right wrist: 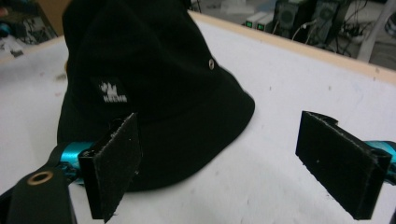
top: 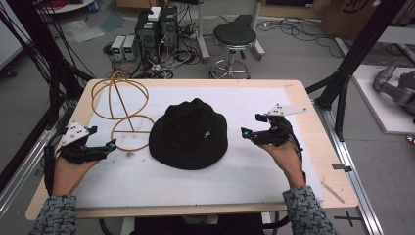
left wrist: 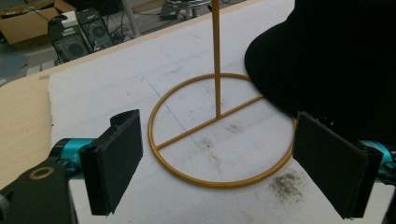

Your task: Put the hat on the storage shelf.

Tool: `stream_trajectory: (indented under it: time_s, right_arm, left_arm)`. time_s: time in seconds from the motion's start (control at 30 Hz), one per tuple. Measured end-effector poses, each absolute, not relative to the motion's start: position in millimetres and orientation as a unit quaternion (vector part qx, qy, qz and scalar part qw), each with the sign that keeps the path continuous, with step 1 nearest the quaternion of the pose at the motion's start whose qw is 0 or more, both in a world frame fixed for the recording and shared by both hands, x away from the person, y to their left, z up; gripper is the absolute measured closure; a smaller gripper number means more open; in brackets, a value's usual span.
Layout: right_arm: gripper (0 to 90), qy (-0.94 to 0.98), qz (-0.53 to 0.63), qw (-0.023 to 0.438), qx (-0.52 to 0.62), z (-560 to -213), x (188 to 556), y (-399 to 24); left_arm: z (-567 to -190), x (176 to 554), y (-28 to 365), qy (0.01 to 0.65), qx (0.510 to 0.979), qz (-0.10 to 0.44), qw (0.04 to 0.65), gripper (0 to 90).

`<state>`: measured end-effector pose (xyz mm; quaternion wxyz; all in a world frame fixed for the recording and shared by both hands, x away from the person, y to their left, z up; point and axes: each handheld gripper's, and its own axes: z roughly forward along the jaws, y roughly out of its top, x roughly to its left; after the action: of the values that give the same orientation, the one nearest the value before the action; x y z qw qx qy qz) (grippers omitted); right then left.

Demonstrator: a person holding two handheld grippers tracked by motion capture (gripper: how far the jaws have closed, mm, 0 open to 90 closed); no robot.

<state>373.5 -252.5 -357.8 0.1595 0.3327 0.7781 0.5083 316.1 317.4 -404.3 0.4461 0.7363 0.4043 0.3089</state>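
A black bucket hat (top: 188, 134) with a small white logo lies crown up in the middle of the white mat (top: 244, 171). Left of it stands an orange wire hat stand (top: 121, 108); its round base ring (left wrist: 217, 183) touches the hat's brim (left wrist: 336, 56). My left gripper (top: 111, 145) is open, low at the mat's left side, and points at that ring, with nothing between its pads (left wrist: 116, 158). My right gripper (top: 250, 125) is open just right of the hat (right wrist: 149, 70). Its left pad (right wrist: 114, 168) hangs in front of the brim, and its jaws hold nothing.
The mat covers most of a wooden table (top: 313, 122). A thin wooden stick (top: 333, 192) lies near the table's right front corner. On the floor beyond the far edge are a black stool (top: 235, 36) and computer boxes (top: 156, 29) with cables. Black frame posts (top: 352, 58) rise at both sides.
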Motion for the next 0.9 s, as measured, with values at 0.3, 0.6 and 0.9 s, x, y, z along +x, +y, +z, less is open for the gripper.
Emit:
stream_trajectory:
  time_s: [0.3,0.6,0.9]
  right_arm:
    - [16.9,0.779,0.526,0.151,0.304,-339,390,-221]
    - [18.2,0.779,0.54,0.146,0.284,-327,400,-197]
    - [18.2,0.779,0.553,0.131,0.263,-309,412,-174]
  left_arm:
    - [-403,320,316,0.404,0.735,0.308,0.45,16.7]
    - [-401,319,323,0.408,0.729,0.314,0.451,16.7]
    - [-402,319,320,0.403,0.734,0.31,0.45,16.8]
